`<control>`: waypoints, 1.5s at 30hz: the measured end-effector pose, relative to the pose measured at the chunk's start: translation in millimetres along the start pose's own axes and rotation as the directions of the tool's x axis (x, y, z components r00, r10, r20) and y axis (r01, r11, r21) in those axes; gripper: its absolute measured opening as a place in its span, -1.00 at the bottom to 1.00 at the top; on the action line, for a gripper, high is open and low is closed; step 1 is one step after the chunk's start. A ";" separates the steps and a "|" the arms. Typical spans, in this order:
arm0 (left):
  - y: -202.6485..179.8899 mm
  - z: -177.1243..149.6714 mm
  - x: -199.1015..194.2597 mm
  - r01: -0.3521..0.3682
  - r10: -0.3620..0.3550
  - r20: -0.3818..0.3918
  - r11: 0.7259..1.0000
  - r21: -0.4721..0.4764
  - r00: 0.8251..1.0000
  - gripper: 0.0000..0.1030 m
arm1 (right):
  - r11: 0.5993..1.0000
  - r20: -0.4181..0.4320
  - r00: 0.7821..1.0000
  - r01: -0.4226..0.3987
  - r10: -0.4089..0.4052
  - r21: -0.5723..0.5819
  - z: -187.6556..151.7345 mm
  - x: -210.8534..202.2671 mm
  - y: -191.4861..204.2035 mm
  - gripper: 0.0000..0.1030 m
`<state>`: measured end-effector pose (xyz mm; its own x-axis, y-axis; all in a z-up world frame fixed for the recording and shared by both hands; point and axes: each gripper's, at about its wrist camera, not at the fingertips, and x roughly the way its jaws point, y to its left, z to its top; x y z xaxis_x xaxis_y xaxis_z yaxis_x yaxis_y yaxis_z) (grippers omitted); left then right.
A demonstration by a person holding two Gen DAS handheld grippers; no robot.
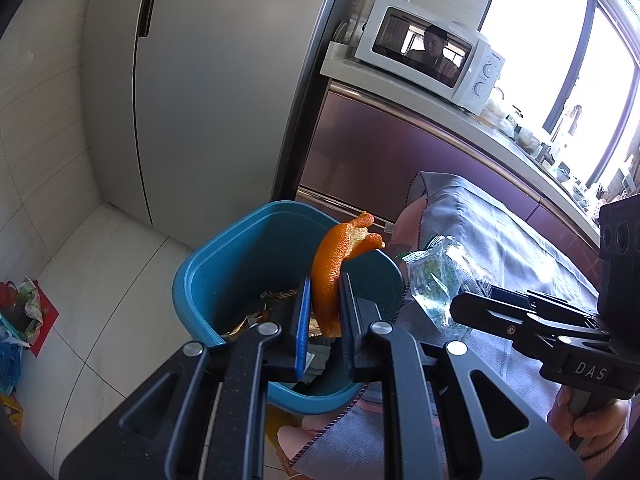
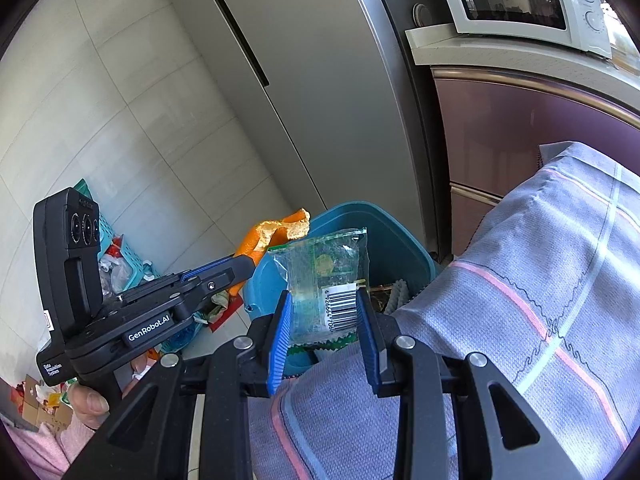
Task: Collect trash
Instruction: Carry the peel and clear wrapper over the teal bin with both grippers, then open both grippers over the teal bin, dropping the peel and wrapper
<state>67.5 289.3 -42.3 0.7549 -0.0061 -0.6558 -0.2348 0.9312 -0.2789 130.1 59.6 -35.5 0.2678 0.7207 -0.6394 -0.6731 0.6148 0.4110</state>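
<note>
My left gripper [image 1: 325, 280] is shut on a curled orange peel [image 1: 332, 268] and holds it above the open blue trash bin [image 1: 224, 264]. The bin has some trash at its bottom. My right gripper [image 2: 323, 298] is shut on a clear plastic wrapper [image 2: 324, 276] with green print and a barcode, held over the bin's [image 2: 396, 236] near rim. The wrapper also shows in the left wrist view [image 1: 436, 280], right of the peel. The peel shows in the right wrist view [image 2: 276, 232], held by the left gripper [image 2: 236, 266].
A table with a grey-blue checked cloth [image 2: 540, 300] stands right of the bin. A tall grey fridge [image 1: 208, 80] rises behind the bin. A microwave [image 1: 432, 52] sits on a counter. Bags and baskets of clutter [image 1: 20, 312] lie on the floor at left.
</note>
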 end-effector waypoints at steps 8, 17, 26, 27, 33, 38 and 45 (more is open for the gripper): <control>1.4 2.9 10.5 -0.018 0.018 -0.008 1.000 -0.005 1.000 -0.73 | 1.000 -0.023 1.000 0.009 -0.009 -0.007 0.2 14.6 3.4 -0.42; 6.5 2.7 23.7 -0.038 0.038 -0.021 0.999 -0.012 0.999 -0.73 | 0.999 -0.051 0.998 0.028 -0.029 -0.022 5.3 30.2 8.5 -0.42; 10.0 3.6 40.6 -0.055 0.054 -0.040 0.998 -0.015 0.998 -0.73 | 0.998 -0.095 0.994 0.054 -0.056 -0.026 7.5 48.8 12.5 -0.41; 10.8 4.2 43.4 -0.056 0.056 -0.044 0.998 -0.016 0.998 -0.73 | 0.998 -0.098 0.993 0.056 -0.058 -0.027 7.8 50.7 13.3 -0.39; 15.5 2.0 62.1 -0.022 0.019 -0.088 0.999 -0.032 0.996 -0.71 | 0.998 -0.142 0.988 0.061 -0.061 -0.004 12.9 64.6 7.5 -0.33; 20.3 -3.6 78.1 -0.020 0.013 -0.120 0.998 -0.055 0.993 -0.66 | 0.998 -0.152 0.986 0.066 -0.063 0.018 14.7 67.8 3.2 -0.29; 21.8 -8.3 72.8 -0.015 0.010 -0.097 0.998 -0.053 0.995 -0.56 | 0.998 -0.131 0.990 0.059 -0.054 0.033 12.4 57.9 -2.2 -0.25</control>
<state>112.3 306.2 -102.0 0.6899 -0.0324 -0.7232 -0.2780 0.9105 -0.3060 155.7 103.9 -65.4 0.2117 0.6382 -0.7402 -0.6332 0.6664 0.3936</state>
